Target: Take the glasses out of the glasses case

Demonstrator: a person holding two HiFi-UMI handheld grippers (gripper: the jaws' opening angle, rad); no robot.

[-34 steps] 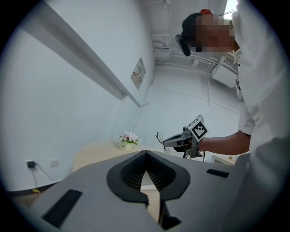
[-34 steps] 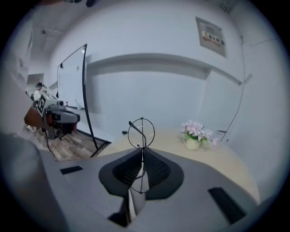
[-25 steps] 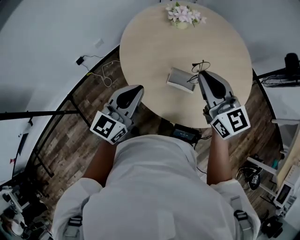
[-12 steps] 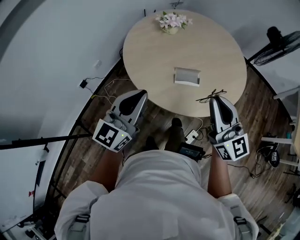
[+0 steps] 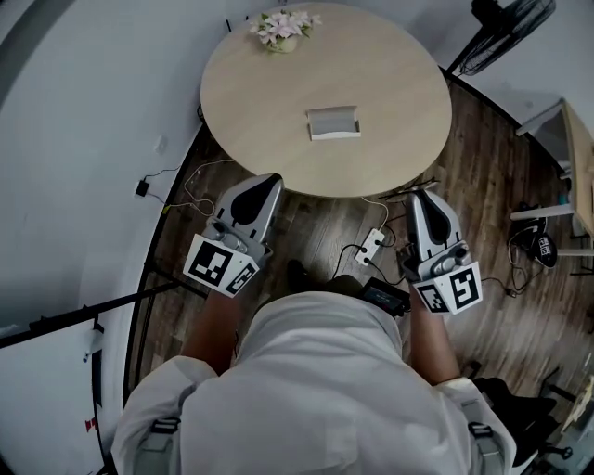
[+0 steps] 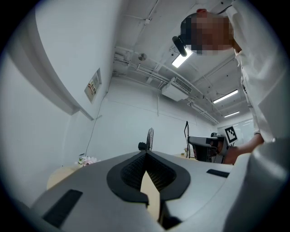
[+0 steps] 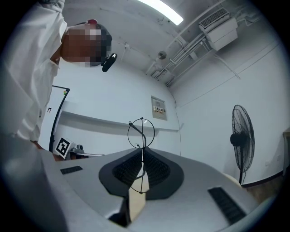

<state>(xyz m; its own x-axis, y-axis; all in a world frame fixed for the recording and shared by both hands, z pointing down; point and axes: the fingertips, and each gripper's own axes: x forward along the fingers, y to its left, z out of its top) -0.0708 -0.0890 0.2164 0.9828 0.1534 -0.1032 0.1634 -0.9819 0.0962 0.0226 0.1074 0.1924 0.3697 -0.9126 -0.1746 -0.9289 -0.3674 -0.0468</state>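
Note:
The open grey glasses case (image 5: 332, 122) lies on the round wooden table (image 5: 269, 102), with nothing visible inside it. My right gripper (image 5: 419, 193) hangs over the floor just short of the table's near edge. It is shut on thin black wire-framed glasses (image 7: 141, 132), and one round lens stands up above the closed jaws of the right gripper (image 7: 142, 155). My left gripper (image 5: 263, 183) is also off the table, to the left. The left gripper (image 6: 146, 157) is shut with nothing in it.
A pot of pink flowers (image 5: 283, 26) stands at the table's far edge. A standing fan (image 5: 501, 23) is beyond the table at the right, the fan (image 7: 239, 139) also showing in the right gripper view. A white power strip (image 5: 373, 246) and cables lie on the wooden floor.
The person has stepped back from the table. Both grippers have drawn away from it towards the body, the right one carrying the glasses off from beside the case.

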